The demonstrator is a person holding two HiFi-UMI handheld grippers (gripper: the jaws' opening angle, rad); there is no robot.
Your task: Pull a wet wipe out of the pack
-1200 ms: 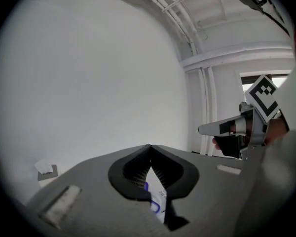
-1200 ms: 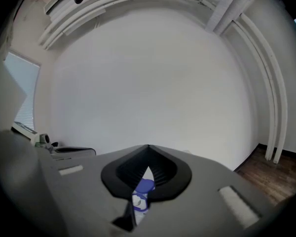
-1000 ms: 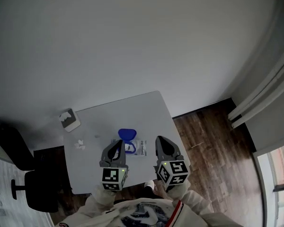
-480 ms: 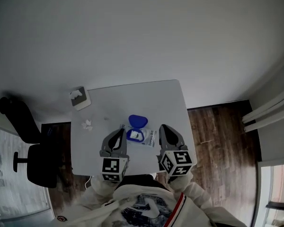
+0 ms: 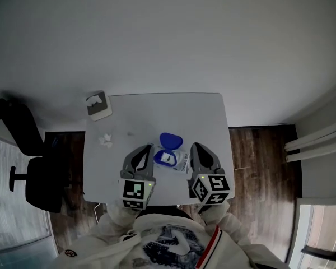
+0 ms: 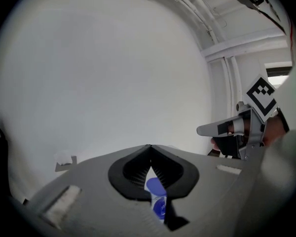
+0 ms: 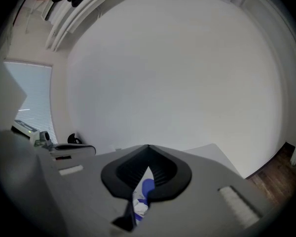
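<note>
The wet wipe pack (image 5: pixel 178 161) lies flat on the white worktop (image 5: pixel 207 112), near the middle and towards our edge. Its blue lid (image 5: pixel 171 140) is flipped open on the far side, and just below the lid sits a blue-rimmed opening.

Our left gripper (image 5: pixel 146 150) hovers just beside the pack on its left, and our right gripper (image 5: pixel 196 147) hovers just beside it on its right. Both point away from us, so the pack lies between them. From the head view we cannot tell whether either one touches it.

In the left gripper view the two jaws meet at their tips, with nothing clamped between them. The blue lid and the pack show only through the narrow slot below the tips. The right gripper view shows the same thing: jaws pressed together at the tips, empty, with the lid and the pack visible through the slot.

Further out, a small crumpled white scrap (image 5: pixel 105 140) lies on the worktop to the left of the pack, well apart from it. A small grey holder (image 5: pixel 98 106) with something white in it sits at the far left corner. Beyond the left edge a black office chair (image 5: pixel 23 150) stands on the dark wooden floor (image 5: pixel 263 158). A plain white wall (image 5: pixel 168 32) rises behind the worktop.
</note>
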